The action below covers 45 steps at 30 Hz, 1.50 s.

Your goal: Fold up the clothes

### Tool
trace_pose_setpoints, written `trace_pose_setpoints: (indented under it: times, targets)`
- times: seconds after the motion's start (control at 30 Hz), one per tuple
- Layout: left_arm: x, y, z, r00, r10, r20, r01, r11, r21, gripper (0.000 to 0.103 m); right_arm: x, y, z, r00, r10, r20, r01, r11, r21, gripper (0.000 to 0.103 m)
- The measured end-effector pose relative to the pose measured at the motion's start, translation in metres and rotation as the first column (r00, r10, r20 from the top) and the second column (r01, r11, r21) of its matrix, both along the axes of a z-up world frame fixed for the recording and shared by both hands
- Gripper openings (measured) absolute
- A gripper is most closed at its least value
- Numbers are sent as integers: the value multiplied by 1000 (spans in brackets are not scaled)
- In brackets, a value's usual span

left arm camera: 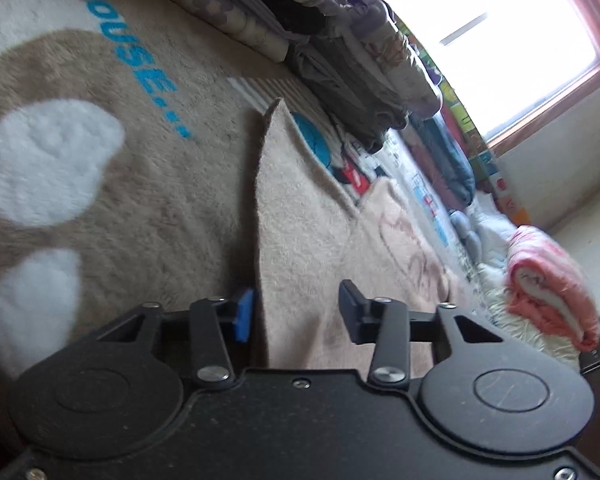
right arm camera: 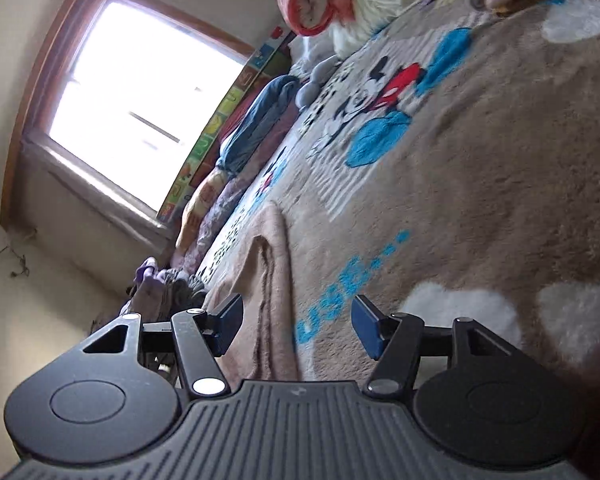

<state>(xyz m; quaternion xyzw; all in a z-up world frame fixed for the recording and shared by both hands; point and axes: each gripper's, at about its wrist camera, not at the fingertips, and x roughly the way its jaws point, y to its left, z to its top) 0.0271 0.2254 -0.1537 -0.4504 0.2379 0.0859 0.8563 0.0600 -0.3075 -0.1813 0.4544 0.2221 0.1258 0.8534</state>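
Note:
A beige fleece garment [left arm camera: 300, 232] lies on a brown plush blanket [left arm camera: 160, 200] with white patches and blue letters. In the left wrist view my left gripper [left arm camera: 296, 314] is open, and an edge of the garment runs between its fingers without being pinched. In the right wrist view the same beige garment [right arm camera: 268, 280] lies folded in ridges on the blanket [right arm camera: 480, 200]. My right gripper [right arm camera: 296, 326] is open, with the garment's near edge between its fingers, not clamped.
Stacks of folded bedding [left arm camera: 340, 40] line the far side under a bright window [left arm camera: 500, 40]. A rolled pink-and-white blanket [left arm camera: 548, 284] lies at the right. The blanket shows a Mickey Mouse print [right arm camera: 372, 100]. A blue bundle [right arm camera: 260, 120] lies by the window wall.

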Motion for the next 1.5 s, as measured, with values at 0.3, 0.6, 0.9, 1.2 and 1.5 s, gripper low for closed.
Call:
trace_pose_setpoints:
  times: [0.3,0.6,0.9,1.2,1.5]
  targets:
    - [6,-23,30,995,-65,75,52,985,167,5,-2,24,23,984,152,90,-143,985,-99,61]
    - [16,-116,63,953,-295,68,210,806,553,5,-6,50,45,934,317,163,-282,937,-204,61]
    - [31,-202,56,865,-502,-18,352,578,736,4,-19,62,52,893,406,195,-367,907,-207,61]
    - [35,-267,48,769,-637,-54,433,456,777,4,-15,37,41,932,311,185,-302,950,-76,61]
    - [44,-263,39,674,-730,-111,590,442,676,52,-9,38,28,942,308,132,-302,951,-59,61]
